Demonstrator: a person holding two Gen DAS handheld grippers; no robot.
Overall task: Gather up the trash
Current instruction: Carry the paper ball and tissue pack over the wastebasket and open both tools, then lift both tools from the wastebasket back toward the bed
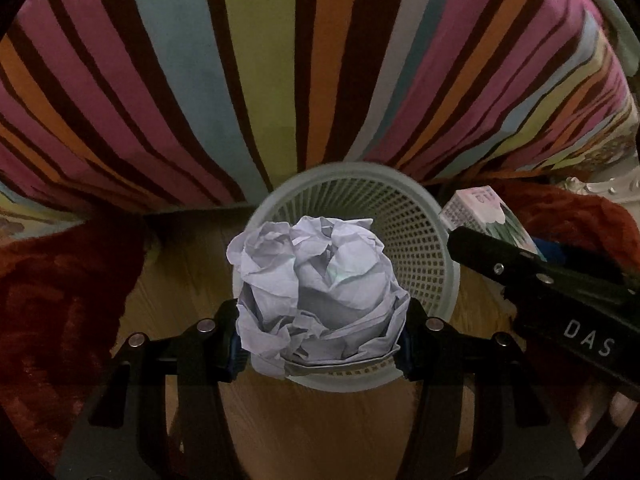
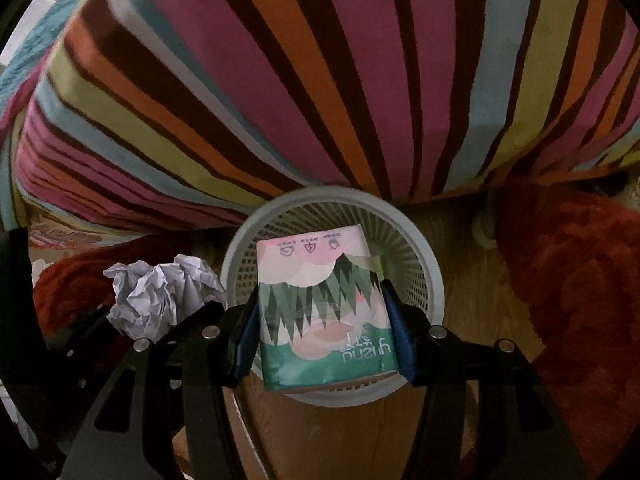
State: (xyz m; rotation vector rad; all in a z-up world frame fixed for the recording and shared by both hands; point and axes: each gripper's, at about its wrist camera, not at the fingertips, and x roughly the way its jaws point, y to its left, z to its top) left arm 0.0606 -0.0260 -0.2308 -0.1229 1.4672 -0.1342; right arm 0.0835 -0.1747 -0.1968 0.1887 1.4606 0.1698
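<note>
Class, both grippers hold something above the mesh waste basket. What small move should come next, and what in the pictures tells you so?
Probably open the left gripper and let the crumpled white paper ball drop. It hangs clamped over the mouth of the pale green mesh waste basket, so releasing should land it inside. The right gripper holds its green and pink tissue packet over the basket too; it could follow.

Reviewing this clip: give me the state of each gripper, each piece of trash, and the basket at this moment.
left gripper: shut on the crumpled paper ball, above the basket.
crumpled paper ball: held, not yet dropped.
right gripper: shut on the tissue pack, above the basket.
tissue pack: held by its sides, print upside down to the camera.
mesh basket: upright on the wooden floor; no trash visible inside.
</note>
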